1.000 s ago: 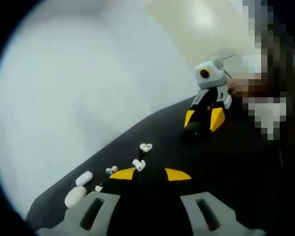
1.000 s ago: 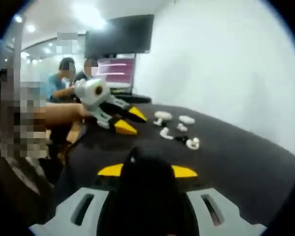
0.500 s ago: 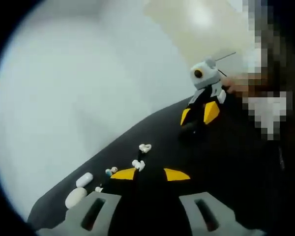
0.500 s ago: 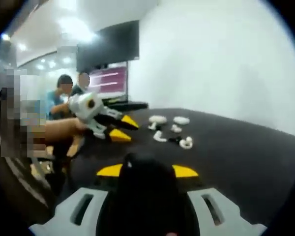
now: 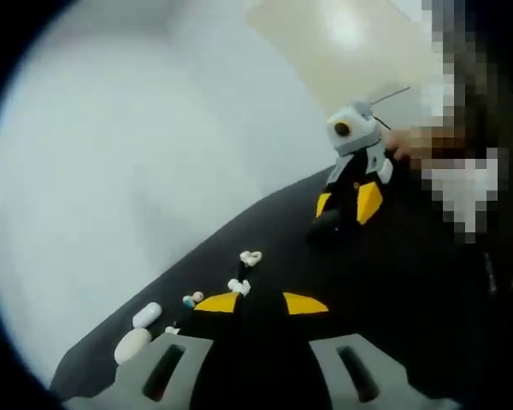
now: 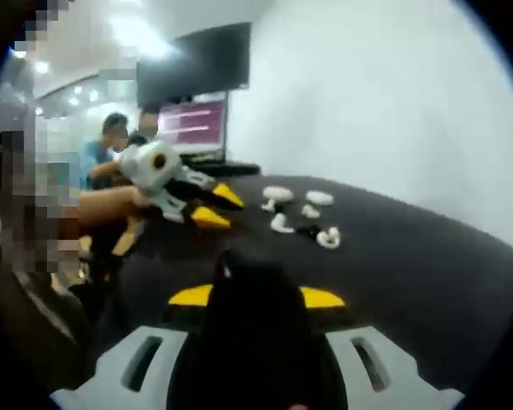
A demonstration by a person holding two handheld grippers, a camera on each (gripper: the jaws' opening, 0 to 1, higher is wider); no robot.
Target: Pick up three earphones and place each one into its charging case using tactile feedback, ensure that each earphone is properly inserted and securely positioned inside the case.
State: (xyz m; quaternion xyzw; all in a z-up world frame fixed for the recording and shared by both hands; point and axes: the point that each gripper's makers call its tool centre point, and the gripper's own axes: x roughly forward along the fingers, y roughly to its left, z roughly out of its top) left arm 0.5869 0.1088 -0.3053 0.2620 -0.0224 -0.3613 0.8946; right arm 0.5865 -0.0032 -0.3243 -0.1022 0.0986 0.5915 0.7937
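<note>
Two tools over black counter (image 5: 393,282): left tool (image 5: 261,303) released, right tool (image 6: 256,297) gripping dark case (image 6: 255,282); earphones (image 6: 299,213) ahead

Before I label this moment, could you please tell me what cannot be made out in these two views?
- Right claw: a black object held between its tips hides the table behind; blur keeps its identity unclear.
- White earphones and cases, right gripper view: too small and blurred to tell apart.
- Left claw, left gripper view: its yellow tips overlap one white piece; contact cannot be judged.
</note>
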